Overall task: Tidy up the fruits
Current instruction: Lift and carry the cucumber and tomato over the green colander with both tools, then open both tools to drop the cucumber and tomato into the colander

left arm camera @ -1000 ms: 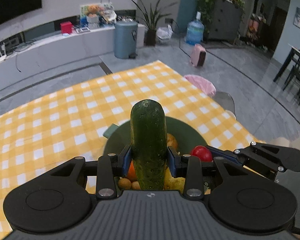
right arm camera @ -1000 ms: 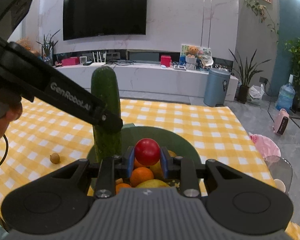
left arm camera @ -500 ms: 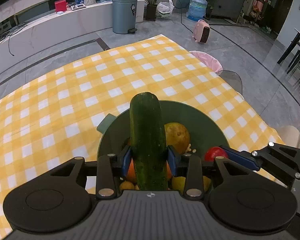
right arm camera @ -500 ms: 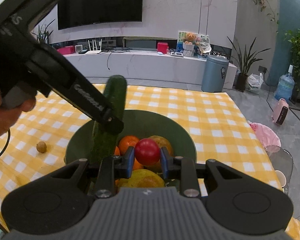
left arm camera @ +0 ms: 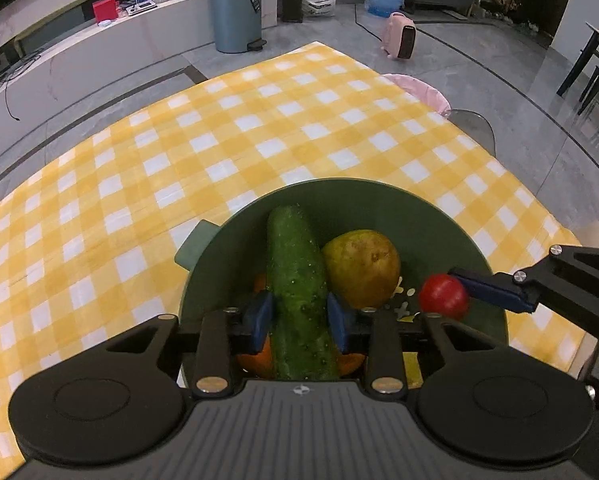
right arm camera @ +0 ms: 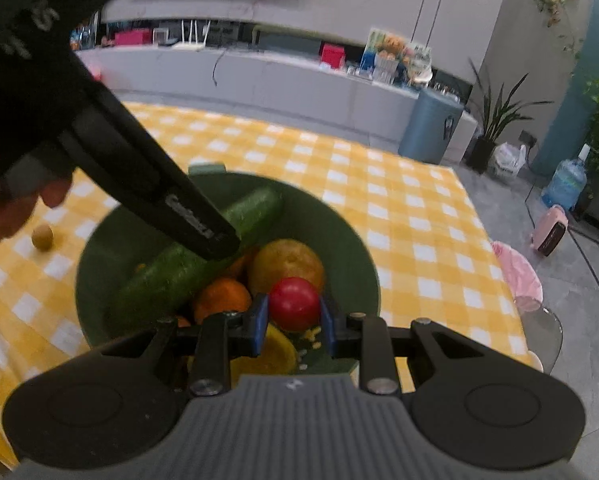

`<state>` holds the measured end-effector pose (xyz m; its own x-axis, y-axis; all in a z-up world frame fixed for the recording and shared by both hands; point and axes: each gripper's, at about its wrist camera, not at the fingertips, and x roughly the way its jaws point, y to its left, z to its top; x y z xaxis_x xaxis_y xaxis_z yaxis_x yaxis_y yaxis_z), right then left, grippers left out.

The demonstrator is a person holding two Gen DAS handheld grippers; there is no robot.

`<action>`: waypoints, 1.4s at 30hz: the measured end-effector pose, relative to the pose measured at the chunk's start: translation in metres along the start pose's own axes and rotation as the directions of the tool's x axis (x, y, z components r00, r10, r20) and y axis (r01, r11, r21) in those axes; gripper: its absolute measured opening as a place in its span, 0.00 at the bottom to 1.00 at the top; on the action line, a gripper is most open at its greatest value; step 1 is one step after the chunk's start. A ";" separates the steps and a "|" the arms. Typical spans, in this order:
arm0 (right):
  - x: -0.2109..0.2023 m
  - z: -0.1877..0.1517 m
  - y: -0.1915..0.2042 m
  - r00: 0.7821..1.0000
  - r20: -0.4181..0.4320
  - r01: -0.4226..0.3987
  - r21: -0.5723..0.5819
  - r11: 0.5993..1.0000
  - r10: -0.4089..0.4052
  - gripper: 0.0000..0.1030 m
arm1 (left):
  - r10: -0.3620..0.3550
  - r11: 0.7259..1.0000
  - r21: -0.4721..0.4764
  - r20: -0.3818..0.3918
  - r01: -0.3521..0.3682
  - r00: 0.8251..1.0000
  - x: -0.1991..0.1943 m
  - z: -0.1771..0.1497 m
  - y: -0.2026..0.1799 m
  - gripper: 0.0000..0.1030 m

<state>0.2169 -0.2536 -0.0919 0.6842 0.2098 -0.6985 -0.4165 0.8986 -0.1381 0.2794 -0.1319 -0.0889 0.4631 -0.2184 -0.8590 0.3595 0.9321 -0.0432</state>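
Left gripper point(left arm camera: 299, 316): jaws closing on cucumber point(left arm camera: 297, 280). Right gripper point(right arm camera: 293, 320): jaws clamp tomato point(right arm camera: 294, 303). Both over green bowl point(left arm camera: 379, 200); pear point(left arm camera: 361, 268) just beside the cucumber.

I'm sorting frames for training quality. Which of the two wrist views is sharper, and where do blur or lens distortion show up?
Left wrist view: sharp; the bumpy dark green cucumber and round red tomato read crisply, though the fisheye bows the yellow checked tablecloth. Right wrist view: softer, motion-blurred on the background counter and the left gripper crossing the frame; the deep green bowl stays legible.
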 end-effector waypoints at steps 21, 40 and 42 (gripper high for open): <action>0.027 0.004 -0.011 0.996 -0.090 -0.008 -0.057 0.998 0.002 0.23 | 0.055 0.998 -0.002 0.115 -0.055 0.992 -0.056 -0.057 0.003 0.60; -0.075 0.006 0.040 0.986 0.142 -0.110 0.173 0.979 0.086 0.62 | 0.179 0.969 0.139 0.168 -0.203 0.970 -0.133 -0.111 0.000 0.61; -0.082 0.004 0.050 0.983 0.155 -0.123 0.199 0.972 0.093 0.65 | 0.202 0.962 0.151 0.167 -0.228 0.965 -0.139 -0.118 0.003 0.61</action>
<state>0.1417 -0.2242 -0.0388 0.7269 0.3499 -0.5909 -0.3705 0.9243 0.0915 0.1208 -0.0645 -0.0301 0.6550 -0.0707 -0.7523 0.3626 0.9029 0.2308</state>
